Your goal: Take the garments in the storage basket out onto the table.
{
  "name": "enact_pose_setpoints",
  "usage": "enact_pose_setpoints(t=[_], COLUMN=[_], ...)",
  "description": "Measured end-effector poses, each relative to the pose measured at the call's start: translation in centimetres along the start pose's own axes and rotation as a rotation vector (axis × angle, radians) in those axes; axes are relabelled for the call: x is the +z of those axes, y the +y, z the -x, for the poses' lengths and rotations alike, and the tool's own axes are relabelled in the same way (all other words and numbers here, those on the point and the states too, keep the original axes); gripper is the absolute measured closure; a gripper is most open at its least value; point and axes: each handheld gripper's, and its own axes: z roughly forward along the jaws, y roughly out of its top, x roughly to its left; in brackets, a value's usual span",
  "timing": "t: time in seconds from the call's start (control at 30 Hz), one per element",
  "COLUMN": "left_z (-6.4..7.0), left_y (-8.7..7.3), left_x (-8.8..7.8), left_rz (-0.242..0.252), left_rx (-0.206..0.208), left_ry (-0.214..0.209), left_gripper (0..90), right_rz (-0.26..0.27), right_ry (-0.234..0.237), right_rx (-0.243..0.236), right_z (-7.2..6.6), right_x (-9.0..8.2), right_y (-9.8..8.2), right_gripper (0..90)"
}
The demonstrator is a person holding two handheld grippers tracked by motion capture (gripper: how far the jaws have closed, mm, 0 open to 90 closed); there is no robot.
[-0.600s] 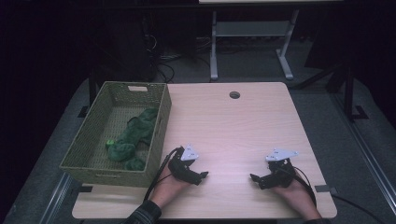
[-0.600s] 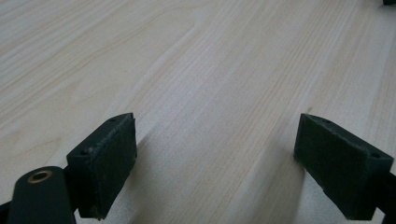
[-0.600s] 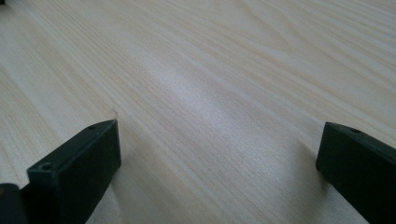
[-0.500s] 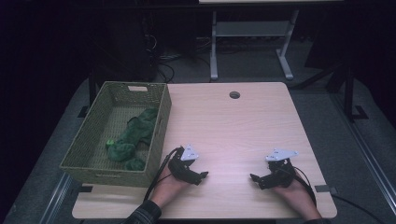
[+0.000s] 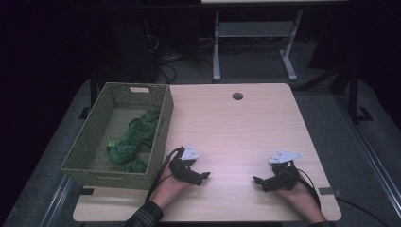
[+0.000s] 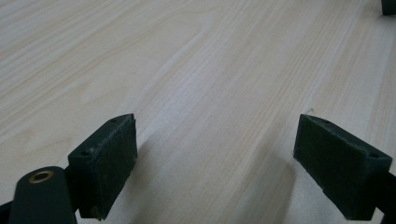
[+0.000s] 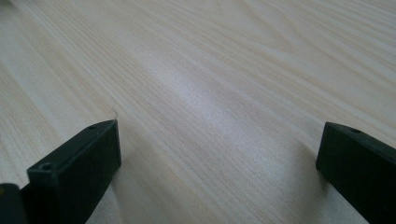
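Grippers rest low on a pale wooden table [image 5: 236,127], both with jaws spread wide and nothing between them. A woven green basket [image 5: 85,142] sits at the table's left edge, holding a green soft toy [image 5: 135,137]. The left gripper [image 5: 204,176] lies just right of the basket's near corner; the right gripper [image 5: 257,180] lies well apart from the basket, pointing toward it.

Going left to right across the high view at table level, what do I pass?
Woven basket with the green cloth inside → left gripper → right gripper. Both grippers rest low on the wooden table, jaws apart and nothing between them.
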Motion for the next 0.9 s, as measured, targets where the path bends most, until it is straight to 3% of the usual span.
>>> enact_pose_setpoints(t=[0.3, 0.57, 0.9], left_z=[-0.7, -0.5, -0.6], left_y=[0.3, 0.8, 1.3], left_x=[-0.8, -1.1, -1.7], left_rz=[0.032, 0.016, 0.010], left_rx=[-0.001, 0.020, -0.004], left_ry=[0.009, 0.013, -0.005], left_gripper=[12.9, 12.9, 12.9], right_rz=[-0.001, -0.001, 0.000], right_ry=[0.005, 0.006, 0.009], right_rx=[-0.002, -0.005, -0.011], right_z=[0.0, 0.0, 0.0], right_x=[0.0, 0.0, 0.0], right_y=[0.0, 0.0, 0.0], right_gripper=[0.0, 0.0, 0.0])
